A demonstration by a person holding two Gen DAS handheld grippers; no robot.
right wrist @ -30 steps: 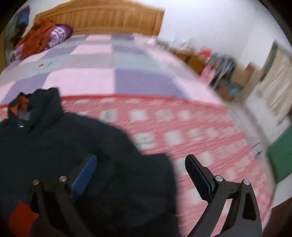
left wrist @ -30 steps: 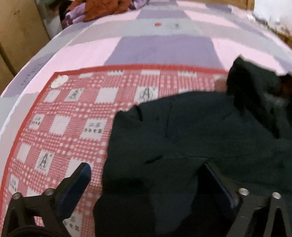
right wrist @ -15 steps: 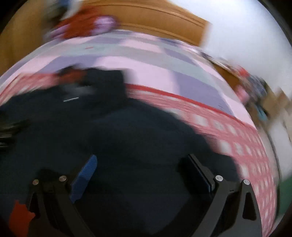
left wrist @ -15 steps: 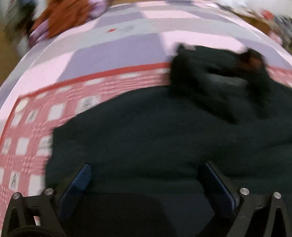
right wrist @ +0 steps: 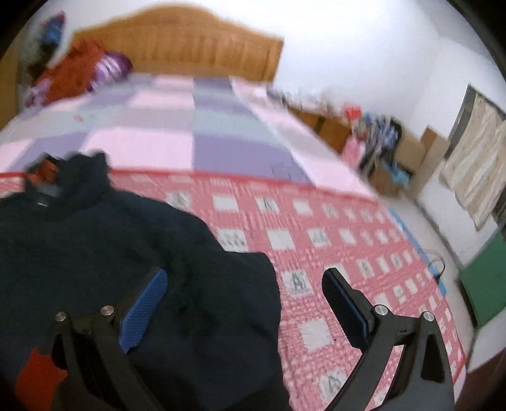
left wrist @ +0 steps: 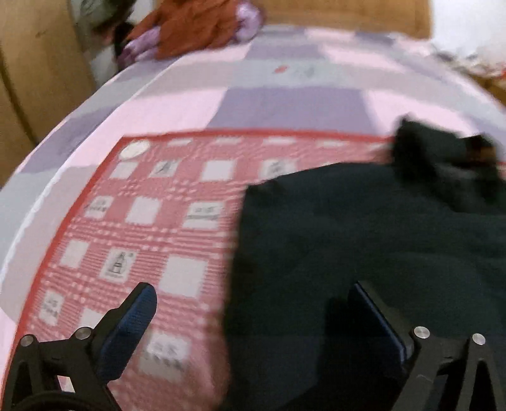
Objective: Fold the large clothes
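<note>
Over the near part of the bed, the left wrist view shows the left claw spread wide and grasping nothing. One finger hangs over the red checked cloth, the other over the dark jacket, so the jacket's left edge runs between them. That straddle looks like a line-up for pinching this edge, though whether the fingers touch fabric cannot be told through the blur. The jacket lies spread on the checked cloth, its collar pointing toward the headboard end of the bed. A pile of orange and purple clothes sits at the far left corner, well apart from the work.

From the right wrist view, the right claw is also released and holds nothing. Its left finger hangs over the jacket, its right finger over bare checked cloth, bracketing the garment's right edge where a rumpled flap bulges outward. The collar shows a bit of orange lining. Both claws set at opposite edges suggests a fold of the sides toward the middle is being prepared, not yet begun. The wooden headboard stands at the far end.
</note>
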